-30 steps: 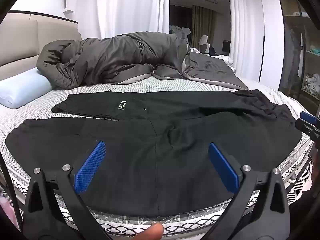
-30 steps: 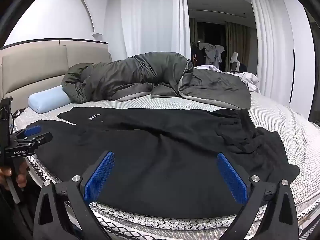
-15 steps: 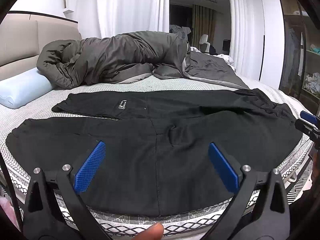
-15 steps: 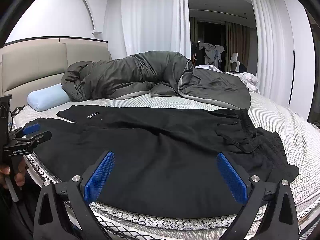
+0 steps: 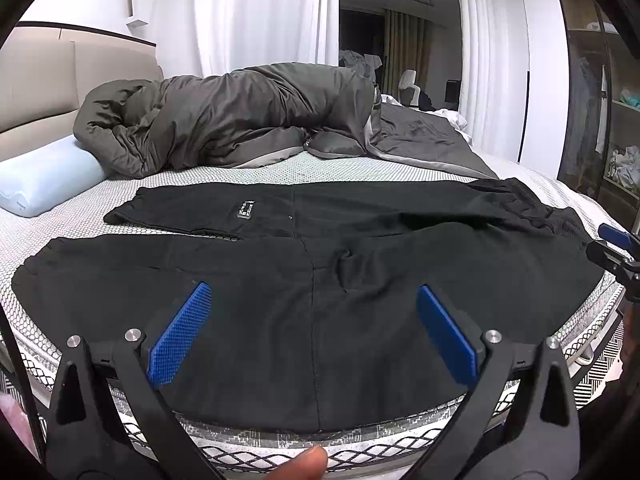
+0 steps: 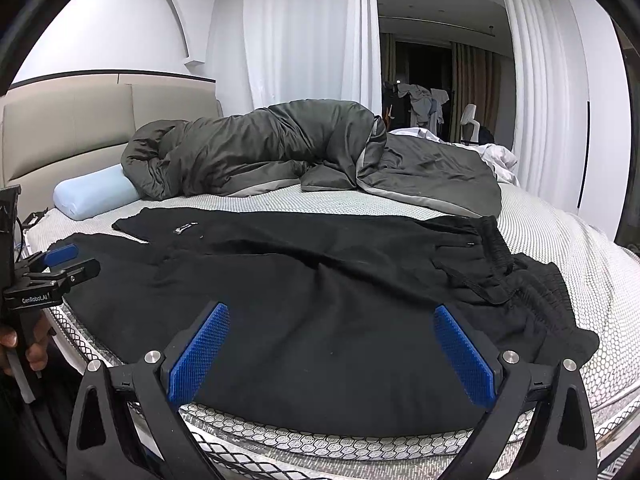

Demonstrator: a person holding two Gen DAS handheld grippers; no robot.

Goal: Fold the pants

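Black pants (image 5: 320, 272) lie spread flat on the near half of the bed (image 5: 360, 168), both legs running left, waistband (image 6: 496, 248) bunched at the right. I read my left gripper (image 5: 314, 330) as spread wide, hovering over the near leg, nothing between its blue pads. Right gripper (image 6: 332, 350) likewise spread and empty, above the near edge toward the waist. Far side: a grey duvet (image 5: 240, 120) heaped up, a pale blue pillow (image 5: 44, 176) at far left by the headboard (image 5: 44, 76).
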